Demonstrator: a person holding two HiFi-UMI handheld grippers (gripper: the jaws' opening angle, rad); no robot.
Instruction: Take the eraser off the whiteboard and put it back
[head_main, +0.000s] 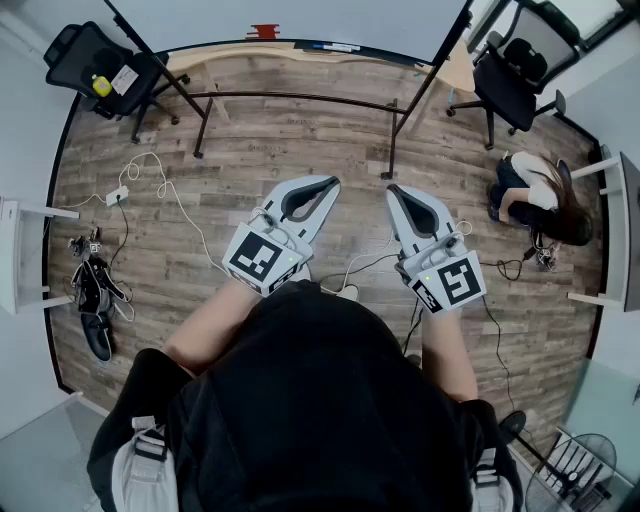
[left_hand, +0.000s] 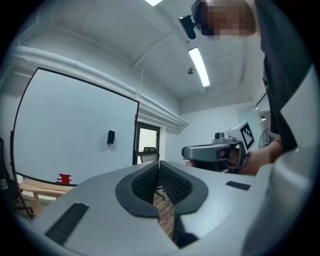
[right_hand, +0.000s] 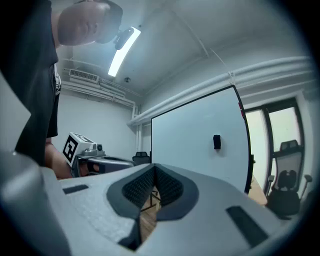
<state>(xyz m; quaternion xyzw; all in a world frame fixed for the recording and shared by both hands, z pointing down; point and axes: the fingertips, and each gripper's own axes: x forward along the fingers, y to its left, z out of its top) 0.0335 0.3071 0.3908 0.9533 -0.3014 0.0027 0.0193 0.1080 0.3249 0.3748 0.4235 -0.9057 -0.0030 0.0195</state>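
Note:
The black eraser sticks high on the whiteboard, well ahead of both grippers; the right gripper view also shows the eraser on the whiteboard. In the head view the person holds my left gripper and right gripper side by side at waist height, both pointing level toward the board. My left gripper is shut with nothing between its ribbed pads. My right gripper is shut and empty too.
The whiteboard's black stand legs stand on the wood floor ahead. A red object sits on the board's ledge. Office chairs flank the board. A person crouches at the right. Cables trail on the left.

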